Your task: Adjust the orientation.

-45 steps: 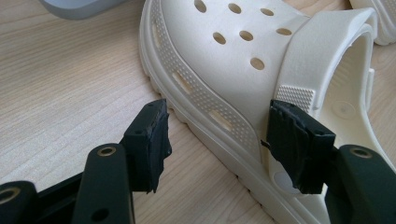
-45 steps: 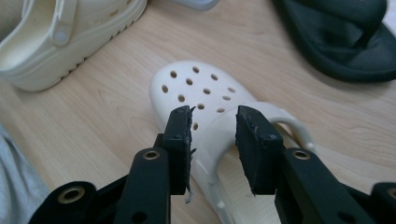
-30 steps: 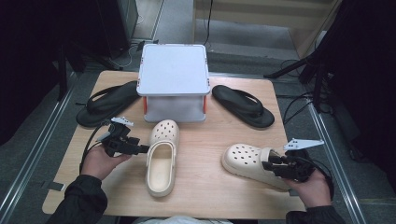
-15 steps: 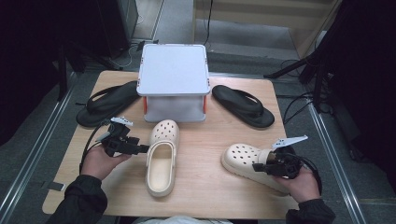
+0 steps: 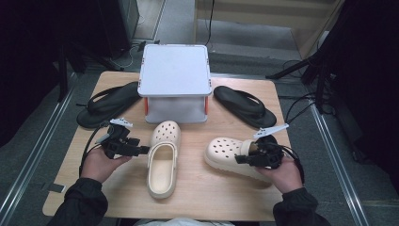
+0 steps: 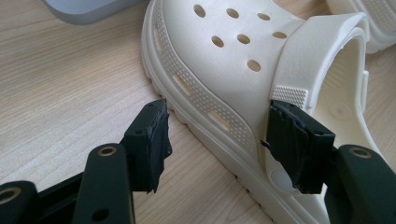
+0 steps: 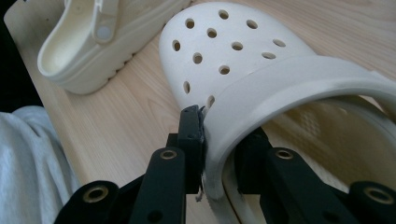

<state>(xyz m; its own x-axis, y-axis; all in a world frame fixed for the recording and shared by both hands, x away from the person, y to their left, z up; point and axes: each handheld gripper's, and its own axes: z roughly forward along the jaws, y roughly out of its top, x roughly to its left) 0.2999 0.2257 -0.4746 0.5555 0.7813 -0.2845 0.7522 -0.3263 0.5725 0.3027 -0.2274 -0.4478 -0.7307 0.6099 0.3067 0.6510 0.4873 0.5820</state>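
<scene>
High view: two cream clogs [image 5: 163, 162], two black flip-flops [image 5: 244, 106]

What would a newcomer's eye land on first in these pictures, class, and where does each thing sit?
Two cream clogs at the table's near middle: the left clog lies with the open left gripper at its side, its jaws straddling the rim. The right clog has its strap clamped in the right gripper. Behind them stands a grey box, with a black flip-flop on either side.
</scene>
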